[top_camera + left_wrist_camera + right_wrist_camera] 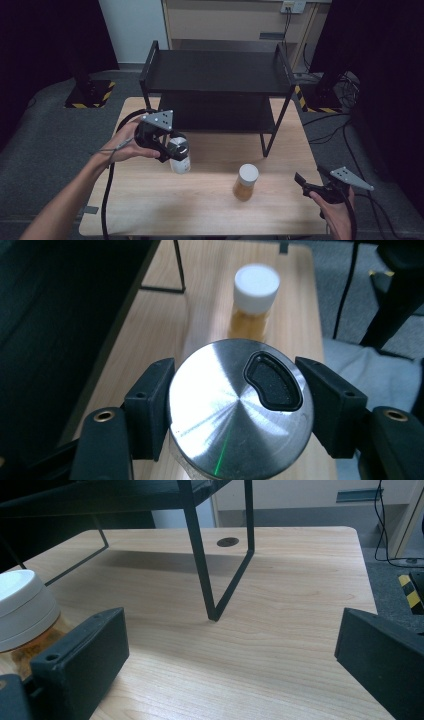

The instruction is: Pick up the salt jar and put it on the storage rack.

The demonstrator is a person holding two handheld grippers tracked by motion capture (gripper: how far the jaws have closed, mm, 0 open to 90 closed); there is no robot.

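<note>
My left gripper (175, 150) is shut on a small jar with a brushed metal lid (240, 407), its black jaws pressing both sides of the lid; the jar (180, 156) is at the table's middle left, and I cannot tell whether it rests on the wood. An amber jar with a white cap (245, 182) stands upright on the wooden table (200, 200), and shows beyond the metal lid as the amber jar (255, 300). My right gripper (306, 181) is open at the table's right edge, nothing between its jaws; the white-capped jar (25, 615) sits off its left jaw.
A black two-level metal rack (217, 75) stands on the back half of the table, its front right leg (212, 580) planted ahead of the right gripper. Cables and hazard-striped stand bases lie on the floor beyond the table.
</note>
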